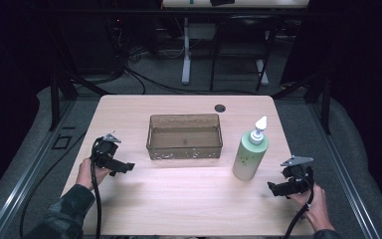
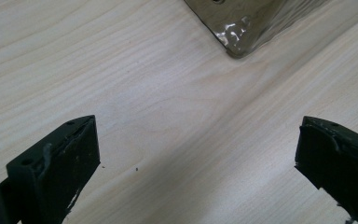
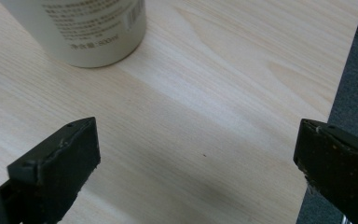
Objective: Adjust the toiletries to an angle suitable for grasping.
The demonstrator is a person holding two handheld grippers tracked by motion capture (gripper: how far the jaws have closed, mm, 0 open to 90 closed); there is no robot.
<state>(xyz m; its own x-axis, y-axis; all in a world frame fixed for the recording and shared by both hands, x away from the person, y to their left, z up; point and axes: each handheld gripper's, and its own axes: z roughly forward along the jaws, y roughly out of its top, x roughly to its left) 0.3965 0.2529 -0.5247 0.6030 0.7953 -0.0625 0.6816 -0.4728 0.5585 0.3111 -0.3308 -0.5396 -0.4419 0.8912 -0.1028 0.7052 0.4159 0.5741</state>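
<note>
The upright pump bottle stands near the bench's right edge, just beside the right gripper, whose jaws are spread and empty.

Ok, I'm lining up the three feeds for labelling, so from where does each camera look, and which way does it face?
High view: above the person's side, looking forward and down on the table, bin, pump bottle; both hands, left gripper, right gripper.
Left gripper view: rides the left gripper, facing tabletop and a bin corner; own open jaws.
Right gripper view: rides the right gripper, facing the bottle's base; own open jaws.
Shared: bin by high and left views, bottle by high and right.
</note>
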